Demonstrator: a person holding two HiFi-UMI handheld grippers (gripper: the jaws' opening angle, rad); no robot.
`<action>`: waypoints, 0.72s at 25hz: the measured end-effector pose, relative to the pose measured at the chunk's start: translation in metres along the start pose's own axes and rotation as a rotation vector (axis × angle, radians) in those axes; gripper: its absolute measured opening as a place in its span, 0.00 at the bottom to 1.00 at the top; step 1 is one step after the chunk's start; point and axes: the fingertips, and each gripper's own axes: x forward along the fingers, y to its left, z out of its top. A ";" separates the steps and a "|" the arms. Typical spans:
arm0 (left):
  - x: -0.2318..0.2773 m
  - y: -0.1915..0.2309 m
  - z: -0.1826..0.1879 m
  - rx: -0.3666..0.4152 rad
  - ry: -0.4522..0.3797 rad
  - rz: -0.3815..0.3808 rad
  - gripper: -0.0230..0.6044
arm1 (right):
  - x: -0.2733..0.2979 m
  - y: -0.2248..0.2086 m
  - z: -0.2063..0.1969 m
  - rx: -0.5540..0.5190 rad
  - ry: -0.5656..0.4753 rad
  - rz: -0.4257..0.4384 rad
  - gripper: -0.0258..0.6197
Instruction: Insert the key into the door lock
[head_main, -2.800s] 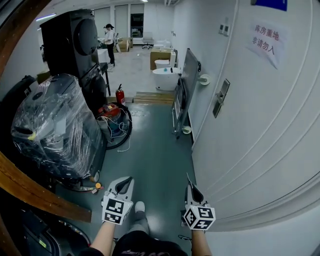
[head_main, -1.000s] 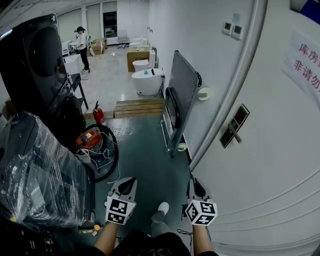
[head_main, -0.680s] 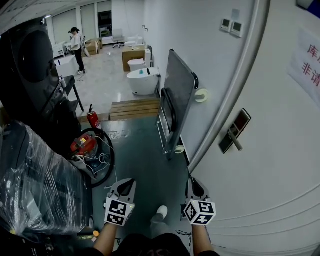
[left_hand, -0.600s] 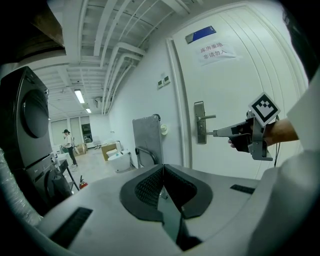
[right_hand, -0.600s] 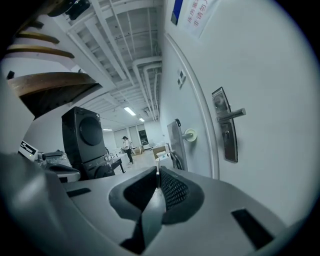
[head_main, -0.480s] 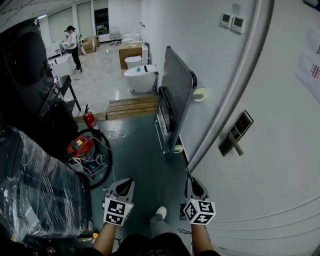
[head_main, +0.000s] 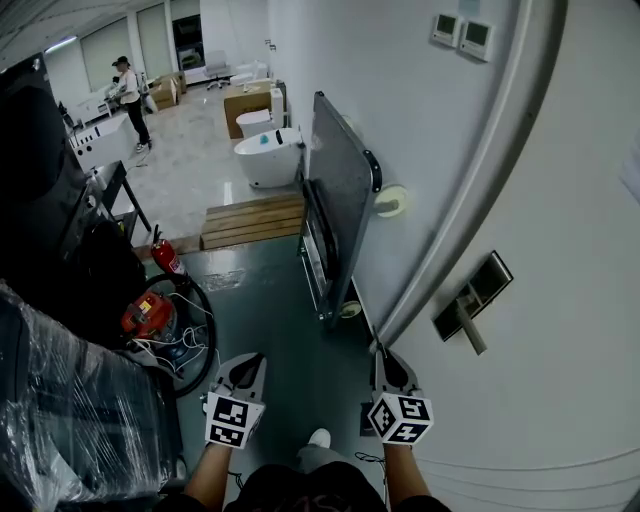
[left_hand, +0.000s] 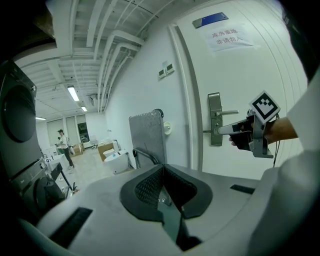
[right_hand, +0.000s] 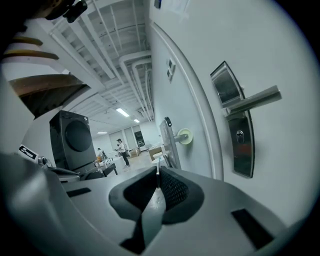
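Grey and idle, the left tool (left_hand: 162, 176) is the least of my worries. It hangs over the dark floor (head_main: 285, 330), well apart from the door (head_main: 560, 380), and would only cause trouble if it swung across into the right tool's (right_hand: 158, 186) path.

The real risk sits further right. The key (right_hand: 158, 170) is a thin metal blade standing up from between the pads, and I only see it edge-on. I judge that with so little of it clamped, any sideways push at the lock could twist it in the pads or knock it out. The keyhole (right_hand: 240, 135) is a small slot low on the steel lock plate (right_hand: 235, 155), just under the lever handle (right_hand: 252, 100). If I come in tilted or off-line, the tip will skate across the plate instead of entering. The lever also juts out above the slot, so coming in too high would foul the tool on it.

The left tool's jaws are pressed together and I can make out nothing held between them (there is a small glint at the seam, too small to name). The right tool is clamped tight on the key, whose tip points up and forward. The key touches nothing else and sits near the door, with the keyhole up and to its right.
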 end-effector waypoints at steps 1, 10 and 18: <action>0.008 0.003 0.003 0.005 0.002 0.000 0.06 | 0.008 -0.003 0.003 0.007 -0.003 0.002 0.16; 0.058 0.017 0.031 0.041 0.007 -0.014 0.06 | 0.048 -0.026 0.021 0.058 -0.007 0.003 0.16; 0.096 0.002 0.055 0.108 -0.015 -0.085 0.06 | 0.051 -0.044 0.032 0.079 -0.053 -0.033 0.16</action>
